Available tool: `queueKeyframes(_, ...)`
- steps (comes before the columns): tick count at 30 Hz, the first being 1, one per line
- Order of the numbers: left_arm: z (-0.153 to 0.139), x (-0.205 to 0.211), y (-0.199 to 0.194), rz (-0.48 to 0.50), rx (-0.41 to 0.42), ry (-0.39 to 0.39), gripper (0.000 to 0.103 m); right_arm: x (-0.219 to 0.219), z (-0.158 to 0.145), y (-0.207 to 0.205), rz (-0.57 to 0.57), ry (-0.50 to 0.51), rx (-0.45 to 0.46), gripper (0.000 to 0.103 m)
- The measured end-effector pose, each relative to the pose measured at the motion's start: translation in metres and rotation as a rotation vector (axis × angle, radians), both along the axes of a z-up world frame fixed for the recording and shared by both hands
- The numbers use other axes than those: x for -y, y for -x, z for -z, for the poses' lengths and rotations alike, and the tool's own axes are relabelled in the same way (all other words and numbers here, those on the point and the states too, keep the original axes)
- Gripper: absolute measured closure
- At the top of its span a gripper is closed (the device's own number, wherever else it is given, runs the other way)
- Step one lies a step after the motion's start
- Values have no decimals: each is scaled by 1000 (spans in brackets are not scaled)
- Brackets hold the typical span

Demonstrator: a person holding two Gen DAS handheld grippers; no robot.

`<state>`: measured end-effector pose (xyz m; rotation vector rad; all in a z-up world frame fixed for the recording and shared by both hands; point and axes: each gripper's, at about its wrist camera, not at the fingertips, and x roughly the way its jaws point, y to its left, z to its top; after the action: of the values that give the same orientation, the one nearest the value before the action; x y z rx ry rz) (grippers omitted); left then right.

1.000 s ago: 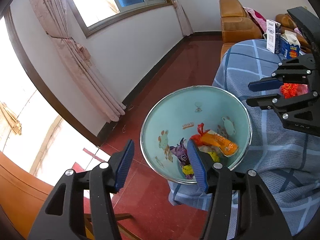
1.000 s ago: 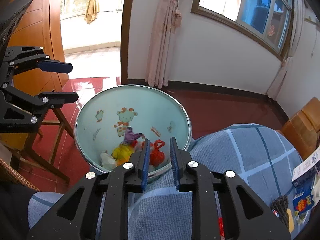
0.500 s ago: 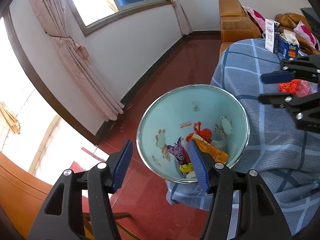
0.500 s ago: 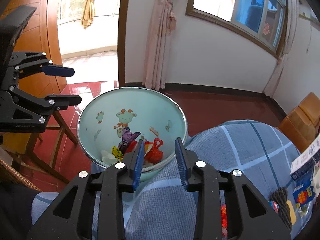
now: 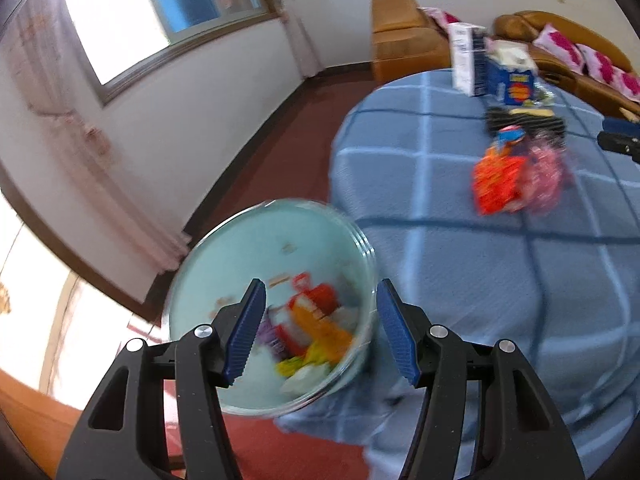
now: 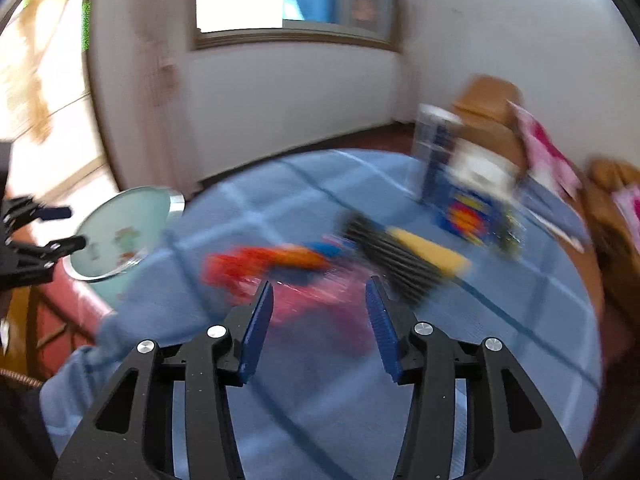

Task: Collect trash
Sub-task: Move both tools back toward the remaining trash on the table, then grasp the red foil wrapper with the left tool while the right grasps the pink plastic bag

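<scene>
Trash: red wrapper (image 5: 498, 182) & pink wrapper (image 5: 546, 178) lay touching on the table (image 5: 440, 240), upper right of the left wrist view; in the right wrist view they sat center frame, red (image 6: 236, 270) left of pink (image 6: 320, 300), both blurred. An orange-blue wrapper (image 6: 308, 256) lay just behind them. Bin (image 5: 280, 312) w/ pale blue inside stood at the table's edge, lower center of the left view, holding mixed red, orange, yellow & purple trash; seen again at left edge of the right view (image 6: 120, 236).

Right tool (image 6: 318, 312) pointed down over the table, pink wrapper seen between its tips but pads not pressing it; jaws had just been opening, now at a medium gap, nothing gripped. Its tip (image 5: 618, 140) showed at far right of the left view.

Left tool (image 5: 320, 324) hung above the bin, jaws fairly wide, nothing held; in the right view it showed at left edge (image 6: 60, 228).

Further back on the table: black comb-like item (image 6: 392, 256) w/ yellow piece, a blue carton (image 5: 510, 80) & a white box (image 5: 464, 58) side by side. Brown sofa (image 5: 404, 36) w/ pink cushions behind the table, window (image 5: 160, 20) upper left. Much motion blur in both views.
</scene>
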<state>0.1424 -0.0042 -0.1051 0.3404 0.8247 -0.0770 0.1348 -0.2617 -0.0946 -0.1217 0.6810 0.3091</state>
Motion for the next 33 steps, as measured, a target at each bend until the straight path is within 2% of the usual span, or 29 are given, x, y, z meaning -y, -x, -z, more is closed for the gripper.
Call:
queueKeyframes(5,-4,53,-14,72,9,55,44,67,12,6,207,-71,-36,52)
queueKeyframes(8,-5,82,-24,99,14,81,44,94,20,10,314,-93,-37,46)
queueKeyframes(11,-3,106,-36,118,8,108,44,111,28,12,361,-115,-42,44)
queueKeyframes(17,22,129,-59,130,-58,115,45,119,34,14,350,-145,-44,41)
queueKeyframes(18,26,129,-61,133,-73,122,48,119,35,14,346,-150,-46,41)
queueKeyframes(19,29,128,-63,134,-89,133,67,117,34,14,342,-154,-49,41)
queueKeyframes(20,33,128,-65,144,-112,142,77,116,35,13,334,-161,-53,41)
queueKeyframes(21,33,127,-64,147,-111,145,78,114,35,14,330,-164,-55,41)
queueKeyframes(23,32,126,-62,164,-110,147,88,111,35,12,318,-168,-60,41)
queueKeyframes(33,-4,102,-34,206,-33,114,92,71,21,-16,221,-204,-56,41)
